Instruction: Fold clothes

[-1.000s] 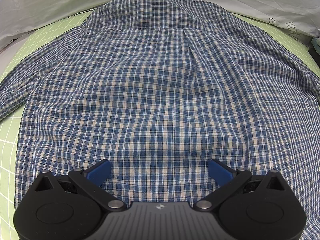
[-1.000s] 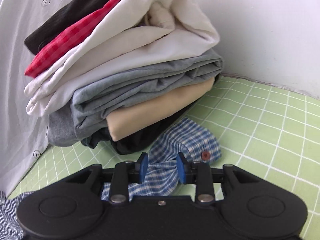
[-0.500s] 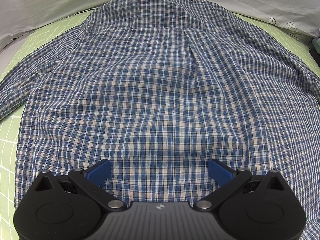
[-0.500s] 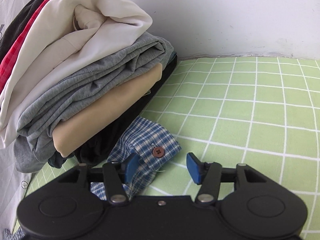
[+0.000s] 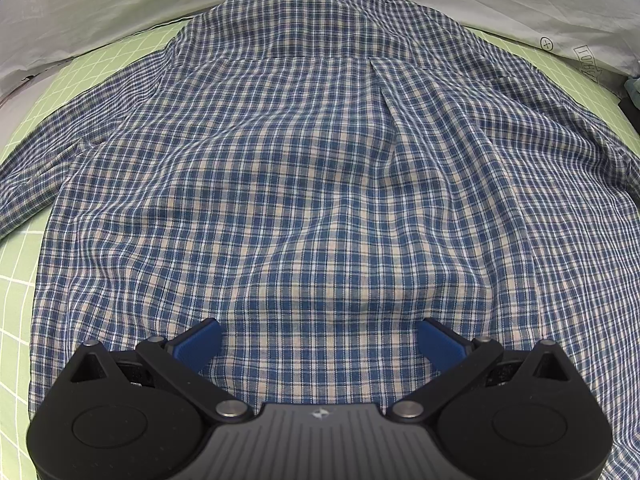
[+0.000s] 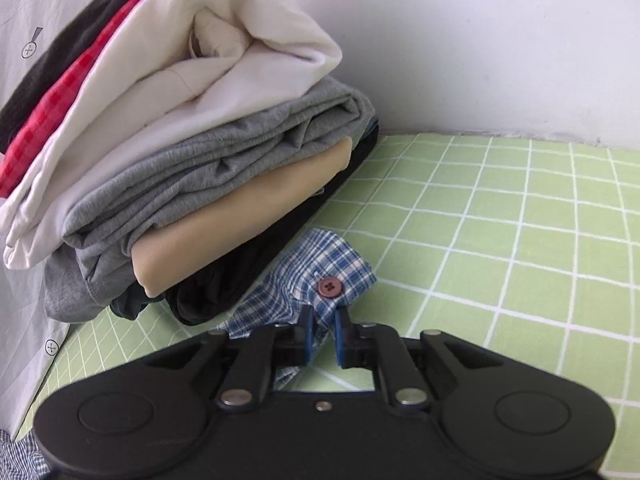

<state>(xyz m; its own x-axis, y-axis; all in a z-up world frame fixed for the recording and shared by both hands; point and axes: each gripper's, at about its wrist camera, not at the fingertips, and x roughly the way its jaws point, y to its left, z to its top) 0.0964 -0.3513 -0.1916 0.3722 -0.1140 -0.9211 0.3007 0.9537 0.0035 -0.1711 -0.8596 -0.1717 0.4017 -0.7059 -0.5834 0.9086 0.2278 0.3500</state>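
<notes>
**Right gripper pinching the cuff, left gripper spread over the shirt back**

Here the right gripper (image 6: 322, 330) is pressing its blue pads close together, with a fold of the plaid cuff (image 6: 320, 276) running down between them; the pads are narrowed onto that cloth, and the exact contact is partly hidden by the black finger links. Just ahead of the jaws, the cuff's reddish-brown button (image 6: 330, 287) is facing up. The gripper is pointing low and forward along the green grid sheet (image 6: 520, 240), tilted slightly so the horizon is slanting. Ahead and to the left of the jaws, a stack of folded clothes (image 6: 192, 152) is sitting on the sheet, its bottom dark layer touching the cuff's far edge; the stack's top is running out of the frame. Beyond it, a white wall (image 6: 480, 40) is rising.

The left gripper (image 5: 318, 344) is holding its jaws wide apart, gripping nothing, hovering low over the plaid shirt (image 5: 320, 180), which is lying spread back-side up on the green sheet, directly between and ahead of the pads. Whether the pads are touching the fabric is impossible to tell. The collar end is lying farthest ahead, against a pale printed cloth (image 5: 120, 8). Both sleeves are running off to either side and getting cut off at the frame edges, and the hem is hiding beneath the gripper body.
</notes>
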